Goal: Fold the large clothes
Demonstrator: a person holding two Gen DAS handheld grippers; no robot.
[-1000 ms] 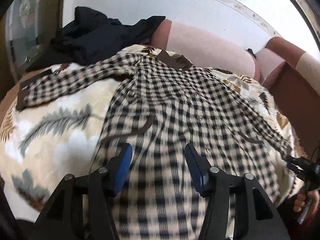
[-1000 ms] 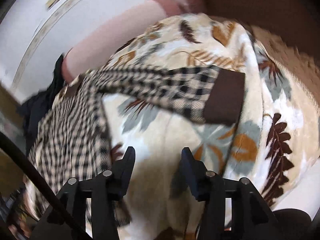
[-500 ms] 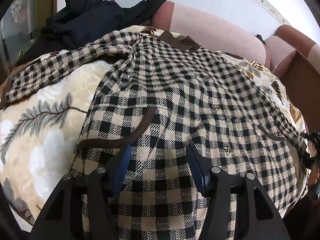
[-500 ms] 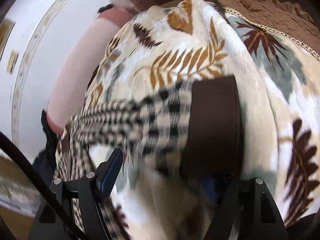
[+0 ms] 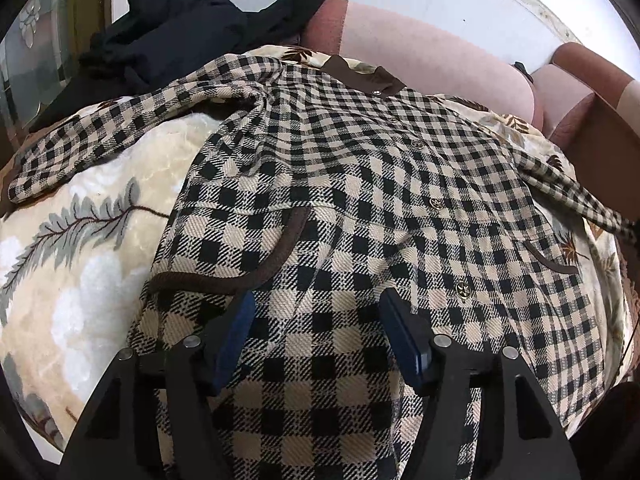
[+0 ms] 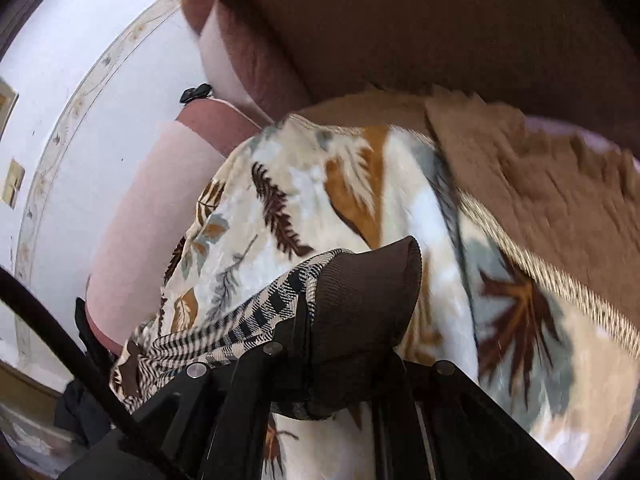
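— Checked cloth first: in your left view, where's the one jacket (image 5: 360,184)?
— Spread front-up on the leaf blanket (image 5: 80,240), collar away from you; your left gripper (image 5: 316,340) hovers spread over its hem.
— Right view?
— Your right gripper (image 6: 340,364) has just pinched one brown cuff (image 6: 364,296); the sleeve runs leftward toward the body.

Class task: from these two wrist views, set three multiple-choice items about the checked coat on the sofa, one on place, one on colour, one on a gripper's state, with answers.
1. The black clothes lie:
A beyond the coat's sleeve
B on its hem
C under the blanket

2. The coat has a cuff coloured:
A red
B brown
C white

3. The right hand-held gripper is:
A open above the blanket
B shut on the cuff
C out of view

Answers: A, heaped past the sleeve; B, brown ribbed band; B, its jaws, just closed, pinch the cuff.
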